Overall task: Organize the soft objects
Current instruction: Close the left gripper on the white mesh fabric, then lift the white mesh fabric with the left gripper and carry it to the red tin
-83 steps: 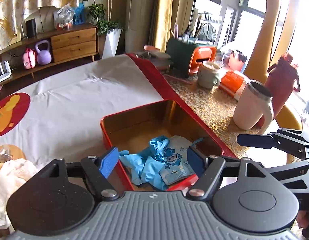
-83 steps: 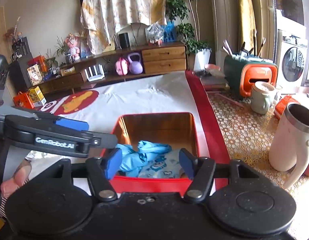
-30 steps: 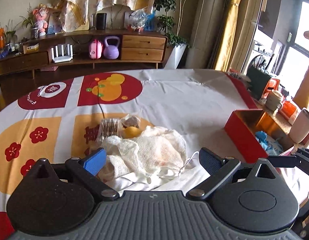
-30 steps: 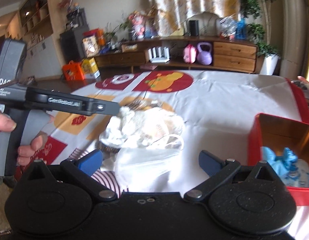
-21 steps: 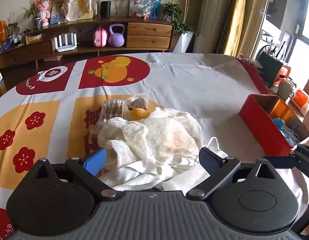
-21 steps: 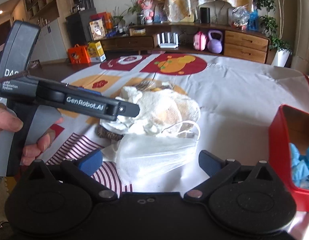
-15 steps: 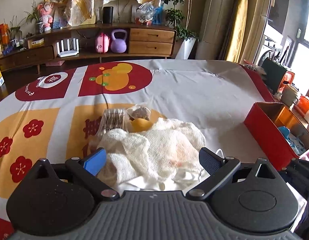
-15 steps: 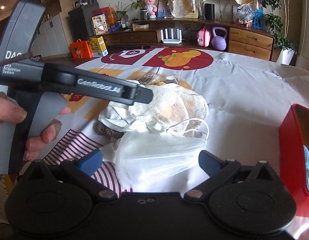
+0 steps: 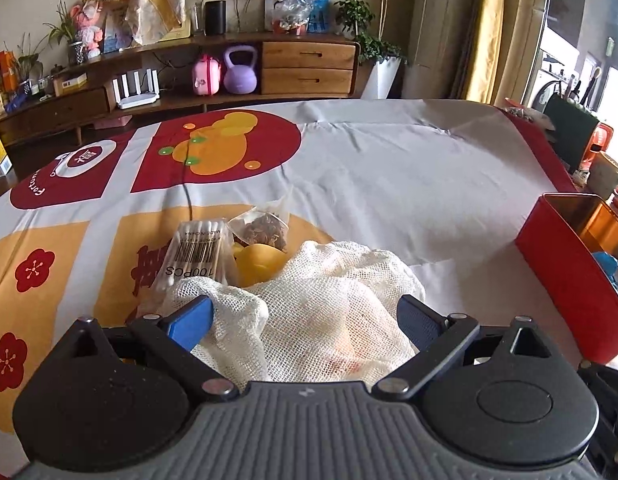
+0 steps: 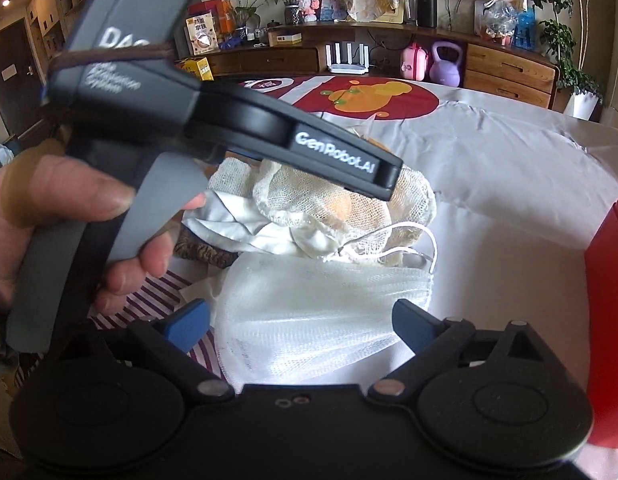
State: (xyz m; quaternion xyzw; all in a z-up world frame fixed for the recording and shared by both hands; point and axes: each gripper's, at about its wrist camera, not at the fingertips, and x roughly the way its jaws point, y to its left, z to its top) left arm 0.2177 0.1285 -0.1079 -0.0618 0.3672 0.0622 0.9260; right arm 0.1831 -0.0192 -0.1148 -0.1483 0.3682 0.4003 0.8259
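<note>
Here the left gripper [image 10: 383,178] overhangs the mesh cloth [image 10: 349,204] beside the face mask [image 10: 321,308].

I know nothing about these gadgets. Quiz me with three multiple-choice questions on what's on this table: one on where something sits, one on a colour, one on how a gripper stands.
1. Where does the face mask lie?
A. inside the red box
B. on the cloth, between the right gripper's fingers
C. on the wooden sideboard

2. What colour is the outside of the box at the right?
A. red
B. green
C. black

3. How does the left gripper stand?
A. shut on the swab pack
B. shut on nothing
C. open, fingers either side of the mesh cloth

Answers:
1 B, the mask fills the gap between the blue pads.
2 A, its wall is plainly red.
3 C, the pads sit wide apart.
</note>
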